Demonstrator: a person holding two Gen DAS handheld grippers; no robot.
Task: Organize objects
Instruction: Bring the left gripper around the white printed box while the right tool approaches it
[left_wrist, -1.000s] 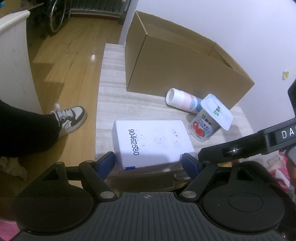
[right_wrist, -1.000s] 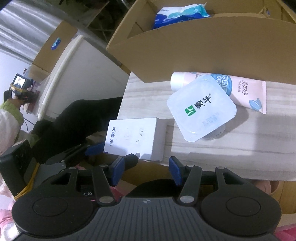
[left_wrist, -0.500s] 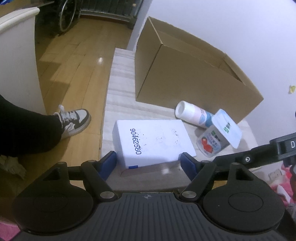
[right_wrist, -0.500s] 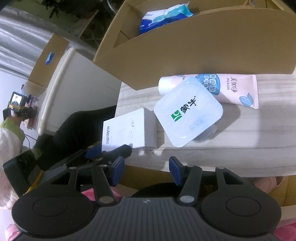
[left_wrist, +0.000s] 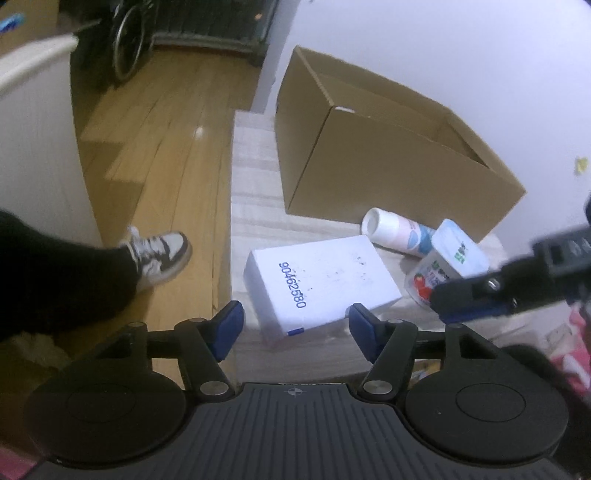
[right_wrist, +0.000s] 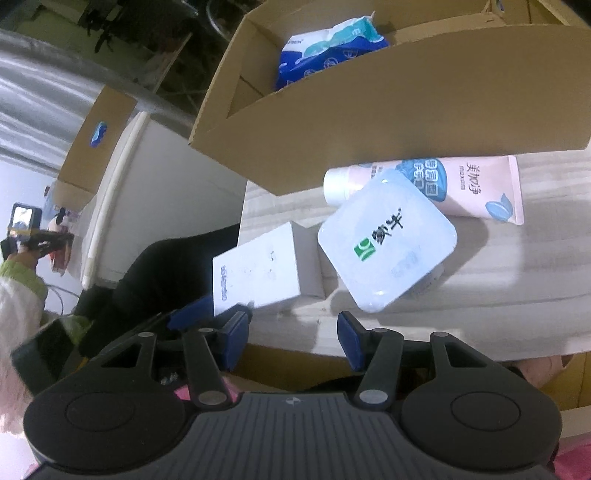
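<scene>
Cardboard carton at the far end of the bench, open at the top, serving as the container for sorting; the right wrist view shows a blue-and-white soft pack already lying inside it. Three items lie loose on the bench in front of the carton's near wall: a white box printed with a number, lying flat and skewed; a pink tube on its side against the carton; and a yogurt cup tilted so that it leans on the tube.

Left gripper: jaws apart on either side of the near corner of the white box and just narrowed toward it; the pads do not appear to press on it, so the box is judged not yet held. This straddling pose suits a pinch across the box's short width.

Right gripper: jaws part-open and empty, poised near the bench edge in front of the yogurt cup, probably its next target.
</scene>
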